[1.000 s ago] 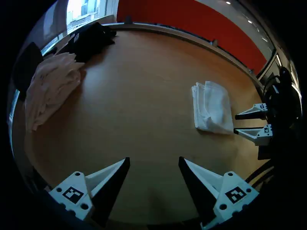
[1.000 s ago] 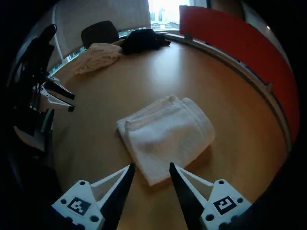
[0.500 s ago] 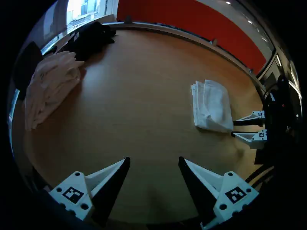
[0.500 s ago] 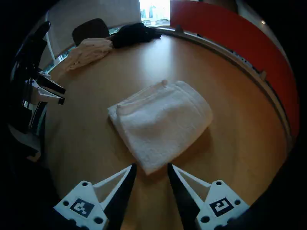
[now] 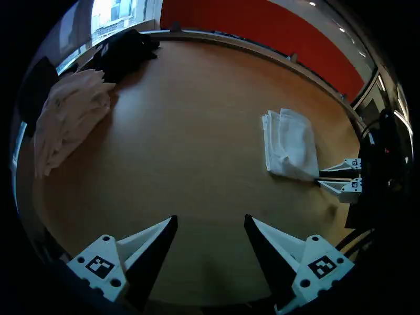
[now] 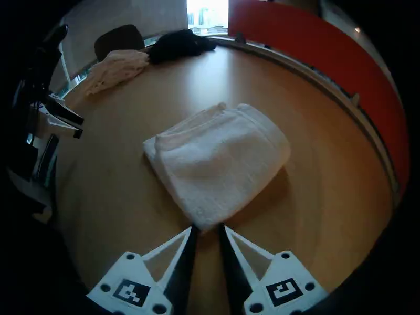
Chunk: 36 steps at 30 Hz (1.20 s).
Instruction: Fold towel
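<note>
The folded towel lies on the table, its near corner right at the tips of the right gripper. That gripper's fingers stand a thin slit apart (whether they pinch the corner, I cannot tell). The left gripper hangs wide open over bare wood, well apart from the towel, holding nothing. A pale cloth and a black cloth lie at the far edge.

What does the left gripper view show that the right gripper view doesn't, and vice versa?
Left gripper view: the left gripper close up, wide open above the wooden table, and the right gripper side-on at the folded white towel's edge. Right gripper view: its own fingers close together at the towel's near corner, the left gripper far off. Both: towel, cream cloth pile, black garment, red panel.
</note>
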{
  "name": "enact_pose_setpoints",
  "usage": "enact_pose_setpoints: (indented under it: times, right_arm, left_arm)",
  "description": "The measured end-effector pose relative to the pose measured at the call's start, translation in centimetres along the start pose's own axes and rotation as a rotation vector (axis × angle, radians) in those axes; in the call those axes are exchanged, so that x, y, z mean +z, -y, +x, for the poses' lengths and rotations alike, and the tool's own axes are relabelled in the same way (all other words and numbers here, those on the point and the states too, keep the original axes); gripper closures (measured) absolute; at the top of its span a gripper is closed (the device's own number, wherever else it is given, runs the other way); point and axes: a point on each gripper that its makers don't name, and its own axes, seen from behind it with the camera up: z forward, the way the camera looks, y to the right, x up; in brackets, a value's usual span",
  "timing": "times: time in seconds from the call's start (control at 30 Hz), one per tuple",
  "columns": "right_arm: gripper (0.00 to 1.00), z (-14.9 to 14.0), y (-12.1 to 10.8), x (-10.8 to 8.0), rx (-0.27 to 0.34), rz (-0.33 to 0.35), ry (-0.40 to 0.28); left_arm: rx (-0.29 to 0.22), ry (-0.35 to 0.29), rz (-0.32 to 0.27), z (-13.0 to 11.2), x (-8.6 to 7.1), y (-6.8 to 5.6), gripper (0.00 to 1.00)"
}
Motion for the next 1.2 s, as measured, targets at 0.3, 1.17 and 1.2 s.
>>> enact_pose_setpoints:
  times: [0.3, 1.17, 1.2]
  right_arm:
    - [0.95, -0.1, -0.2, -0.3, 0.017, -0.012, -0.006]
    - [0.96, 11.7, -3.6, -6.9, -0.072, -0.074, -0.151]
    - [0.96, 12.3, -3.7, -7.3, -0.081, -0.078, -0.16]
  left_arm:
    - [0.001, 0.002, -0.001, -0.1, 0.0, 0.0, 0.06]
    - [0.051, -0.05, -0.036, 1.9, -0.1, -0.8, 0.06]
    - [0.054, -0.054, -0.039, 2.1, -0.2, -0.9, 0.06]
